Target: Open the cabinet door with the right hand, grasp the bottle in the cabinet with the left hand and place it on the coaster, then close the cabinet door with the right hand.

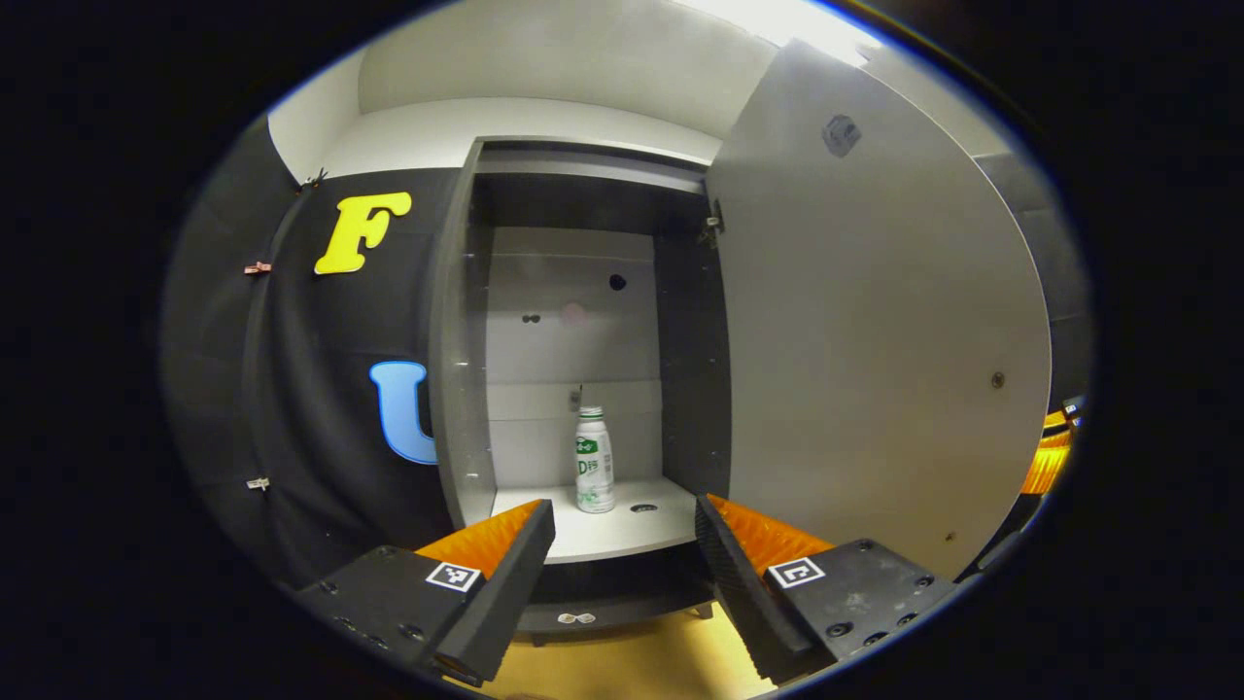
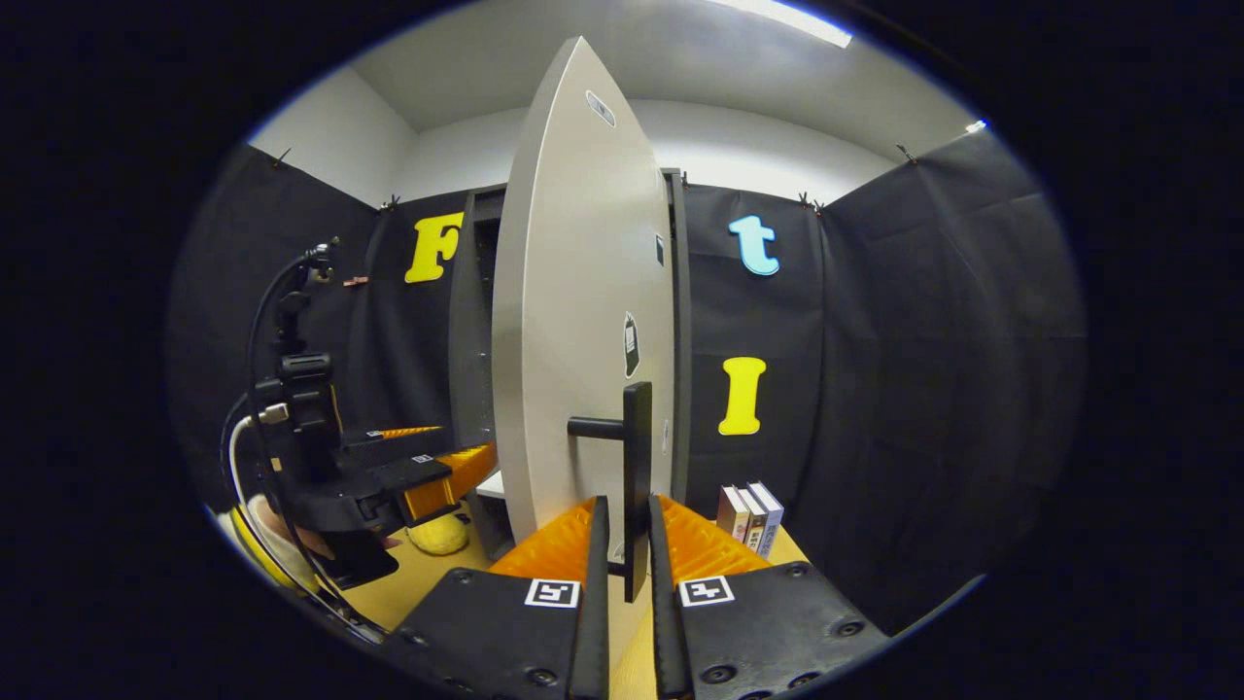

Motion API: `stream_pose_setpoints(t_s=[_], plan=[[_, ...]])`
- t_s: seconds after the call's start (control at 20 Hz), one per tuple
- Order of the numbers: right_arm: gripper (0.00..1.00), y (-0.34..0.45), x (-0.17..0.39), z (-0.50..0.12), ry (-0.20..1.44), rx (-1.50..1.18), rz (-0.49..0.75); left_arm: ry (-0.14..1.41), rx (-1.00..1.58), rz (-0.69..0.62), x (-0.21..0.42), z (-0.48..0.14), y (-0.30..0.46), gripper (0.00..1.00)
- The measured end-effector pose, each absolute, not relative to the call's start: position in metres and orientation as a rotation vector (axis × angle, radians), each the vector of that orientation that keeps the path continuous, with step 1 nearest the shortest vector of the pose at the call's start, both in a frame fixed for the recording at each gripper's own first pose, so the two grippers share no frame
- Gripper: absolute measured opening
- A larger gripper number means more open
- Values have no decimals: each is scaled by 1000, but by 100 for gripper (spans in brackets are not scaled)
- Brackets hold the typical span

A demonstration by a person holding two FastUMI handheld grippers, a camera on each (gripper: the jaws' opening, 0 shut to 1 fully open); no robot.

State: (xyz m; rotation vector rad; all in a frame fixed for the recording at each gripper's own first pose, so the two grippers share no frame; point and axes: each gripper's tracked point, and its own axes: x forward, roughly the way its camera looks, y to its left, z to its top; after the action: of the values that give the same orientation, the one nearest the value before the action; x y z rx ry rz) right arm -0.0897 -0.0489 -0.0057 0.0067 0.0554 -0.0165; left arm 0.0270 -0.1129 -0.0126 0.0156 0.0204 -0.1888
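A white bottle (image 1: 595, 462) with a green label stands upright on the pale shelf (image 1: 622, 530) inside the open cabinet (image 1: 466, 321). My left gripper (image 1: 622, 544) is open, short of the shelf's front edge, with the bottle straight ahead between its fingers and farther in. The grey door (image 2: 573, 321) stands swung out, edge-on in the right gripper view. My right gripper (image 2: 627, 530) is shut on the door's black bar handle (image 2: 637, 457), low on the bar. The left gripper (image 2: 428, 462), held by a hand, also appears in front of the cabinet opening.
The open door (image 1: 875, 331) stands close on the right of the left gripper. Several books (image 2: 750, 510) stand on the wooden table (image 2: 428, 583) right of the cabinet. A yellow rounded thing (image 2: 437, 535) lies on the table below the left gripper.
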Motion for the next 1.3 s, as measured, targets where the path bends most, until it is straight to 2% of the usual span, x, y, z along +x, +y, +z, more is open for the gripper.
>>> stream_pose_setpoints(t_s=[0.2, 0.25, 0.3, 0.6, 0.85, 1.05, 1.1, 1.3], plan=[[17, -59, -88, -5, 59, 25, -47, 10, 15, -197, 28, -11, -130, 92], [7, -61, -90, -5, 59, 27, -51, 12, 14, -193, 27, -12, -132, 92], [17, -65, -89, -4, 56, 29, -56, 16, 13, -192, 28, -12, -134, 92], [17, -85, -92, -3, 51, 38, -111, 26, 4, -168, 36, -15, -137, 92], [18, -77, -97, -4, 63, 48, -62, 30, -3, -136, 59, -19, -128, 92], [17, -81, -99, -2, 47, 43, -86, 35, -16, -109, 111, -28, -112, 92], [17, -85, -100, -1, 40, 40, -106, 43, -14, -112, 128, -30, -110, 94], [17, -96, -101, 1, 28, 45, -198, 40, 8, -116, 198, -36, -103, 92]])
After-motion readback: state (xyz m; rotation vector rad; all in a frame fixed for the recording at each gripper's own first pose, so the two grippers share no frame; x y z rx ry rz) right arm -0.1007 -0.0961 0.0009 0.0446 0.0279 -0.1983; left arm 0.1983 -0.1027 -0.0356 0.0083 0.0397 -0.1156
